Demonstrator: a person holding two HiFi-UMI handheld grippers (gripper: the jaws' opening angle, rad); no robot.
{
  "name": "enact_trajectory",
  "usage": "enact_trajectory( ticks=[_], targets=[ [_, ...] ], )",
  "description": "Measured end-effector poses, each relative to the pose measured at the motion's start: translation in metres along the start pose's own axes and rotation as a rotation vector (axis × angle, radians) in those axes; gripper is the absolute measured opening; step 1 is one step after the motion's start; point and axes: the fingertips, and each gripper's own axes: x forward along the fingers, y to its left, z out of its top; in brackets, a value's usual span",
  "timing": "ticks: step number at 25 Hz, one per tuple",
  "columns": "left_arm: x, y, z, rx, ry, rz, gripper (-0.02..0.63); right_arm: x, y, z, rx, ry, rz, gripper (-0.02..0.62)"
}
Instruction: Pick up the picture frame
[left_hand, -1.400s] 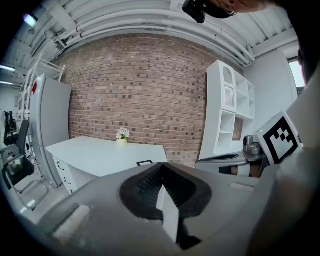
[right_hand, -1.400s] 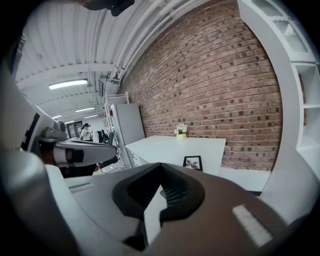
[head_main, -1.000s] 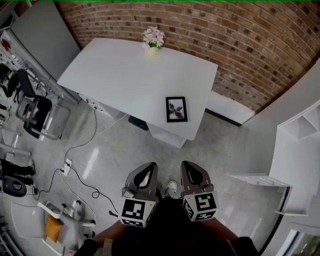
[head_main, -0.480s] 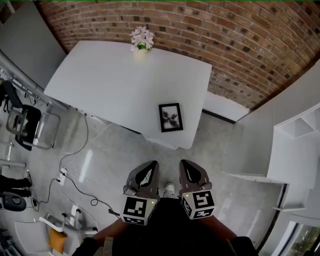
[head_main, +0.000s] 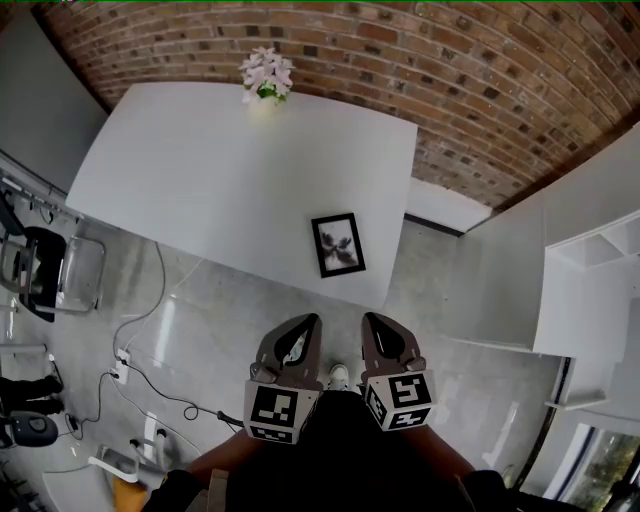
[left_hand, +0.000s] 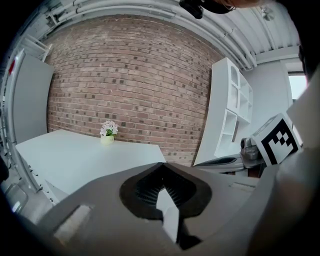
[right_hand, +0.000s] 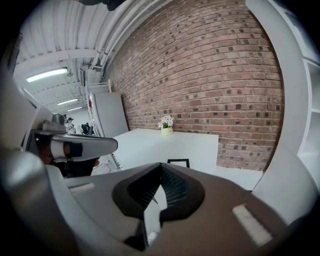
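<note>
A black picture frame (head_main: 337, 244) with a pale plant print lies flat near the front right corner of a white table (head_main: 200, 180). Its far edge also shows in the right gripper view as the frame (right_hand: 178, 162). Both grippers hang side by side over the floor, short of the table. My left gripper (head_main: 304, 327) is shut with nothing in it, and so is my right gripper (head_main: 372, 324). In the left gripper view the left gripper (left_hand: 162, 168) hides the frame; the right gripper (right_hand: 160, 167) points toward the table.
A small vase of pale flowers (head_main: 265, 75) stands at the table's far edge against a brick wall (head_main: 480, 90). White shelving (head_main: 590, 290) rises at the right. Cables (head_main: 150, 350) and chairs (head_main: 40, 270) lie on the floor at the left.
Both grippers have come closer to the table, still shut. The table and frame now sit nearer and more central in the head view.
</note>
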Motion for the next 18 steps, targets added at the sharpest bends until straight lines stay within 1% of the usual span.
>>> enact_trajectory(
  ticks=[4, 10, 15, 18],
  targets=[
    [0.011, 0.01, -0.001, -0.014, 0.016, -0.025, 0.002, 0.012, -0.004, 0.003, 0.016, 0.016, -0.026, 0.002],
    [0.019, 0.019, 0.003, -0.018, 0.01, -0.078, 0.002, 0.028, -0.002, 0.009, 0.025, 0.031, -0.067, 0.002],
    [0.027, 0.033, 0.005, -0.027, -0.002, -0.09, 0.002, 0.038, 0.001, 0.01, 0.019, 0.049, -0.09, 0.002],
    [0.03, 0.037, 0.003, -0.058, -0.004, -0.097, 0.003, 0.042, 0.0, 0.005, 0.012, 0.078, -0.103, 0.002]
  ],
)
